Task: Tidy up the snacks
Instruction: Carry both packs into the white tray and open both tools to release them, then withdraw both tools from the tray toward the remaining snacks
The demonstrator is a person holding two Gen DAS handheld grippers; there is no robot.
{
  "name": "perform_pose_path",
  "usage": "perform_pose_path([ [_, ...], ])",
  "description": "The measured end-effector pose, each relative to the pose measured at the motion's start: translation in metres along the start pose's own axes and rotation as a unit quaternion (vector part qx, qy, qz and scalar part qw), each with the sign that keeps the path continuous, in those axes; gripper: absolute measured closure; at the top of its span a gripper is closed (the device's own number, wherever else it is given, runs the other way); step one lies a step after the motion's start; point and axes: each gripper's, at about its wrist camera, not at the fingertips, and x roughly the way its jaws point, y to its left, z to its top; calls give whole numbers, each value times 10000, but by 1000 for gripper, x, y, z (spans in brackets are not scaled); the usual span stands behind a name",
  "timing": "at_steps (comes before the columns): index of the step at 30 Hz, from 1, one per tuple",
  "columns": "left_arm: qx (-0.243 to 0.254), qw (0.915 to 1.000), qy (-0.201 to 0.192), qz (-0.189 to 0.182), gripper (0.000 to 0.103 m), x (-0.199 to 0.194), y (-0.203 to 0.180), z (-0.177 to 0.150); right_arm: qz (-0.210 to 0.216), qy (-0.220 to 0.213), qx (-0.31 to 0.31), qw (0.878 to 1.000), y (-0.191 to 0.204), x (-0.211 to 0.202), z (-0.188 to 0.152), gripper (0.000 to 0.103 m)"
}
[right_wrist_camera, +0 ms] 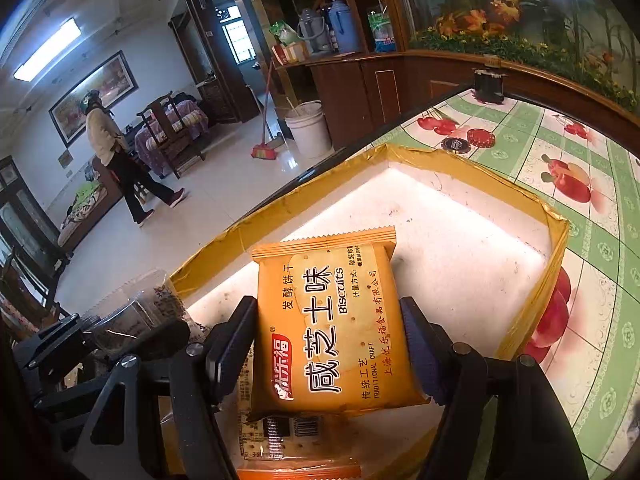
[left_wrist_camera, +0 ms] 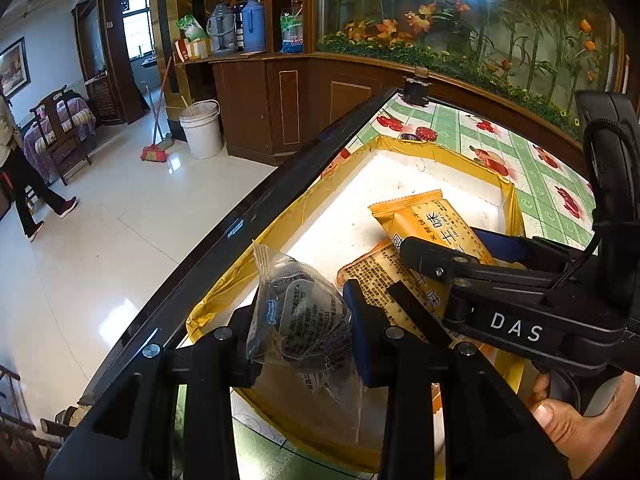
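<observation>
Clear-wrapped snack (left_wrist_camera: pixel 298 320) sits pinched between my left tongs (left_wrist_camera: pixel 304 334), right at the lens, hanging over the near-left corner of the yellow-taped box (left_wrist_camera: pixel 404 145). Over on the other side, my right tongs (right_wrist_camera: pixel 330 340) are clamped on the orange biscuit packet (right_wrist_camera: pixel 332 320), which I hold flat and tilted above the box's white floor (right_wrist_camera: pixel 460 248). A second biscuit packet (right_wrist_camera: pixel 280 434) lies beneath it on that floor. From the left camera I see the right tongs reaching in from the right, low across the box, with the gripping hand (left_wrist_camera: pixel 576 428) at the bottom corner. Most of the box floor beyond the packets is bare, walled by yellow rim on all sides. The box sits near the counter's dark edge (left_wrist_camera: pixel 280 196); the fruit-patterned counter (right_wrist_camera: pixel 592 264) spreads wide to the right.
</observation>
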Motion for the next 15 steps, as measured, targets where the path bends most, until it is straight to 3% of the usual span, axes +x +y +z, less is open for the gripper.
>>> perform_pose_path([
  [6,-28,10000,23,48,67,-2,1,1,-103,27,-32,9999,0,0,-1,31],
  [9,-101,9998,85,121,56,-1,4,1,-268,10,-52,9996,-1,-1,-1,29],
  [11,-170,9997,119,121,37,-1,7,1,-249,-17,6,9997,-4,-5,0,30],
  [15,-110,9998,-71,155,30,-11,4,2,-288,-108,89,9995,-9,-17,2,28],
])
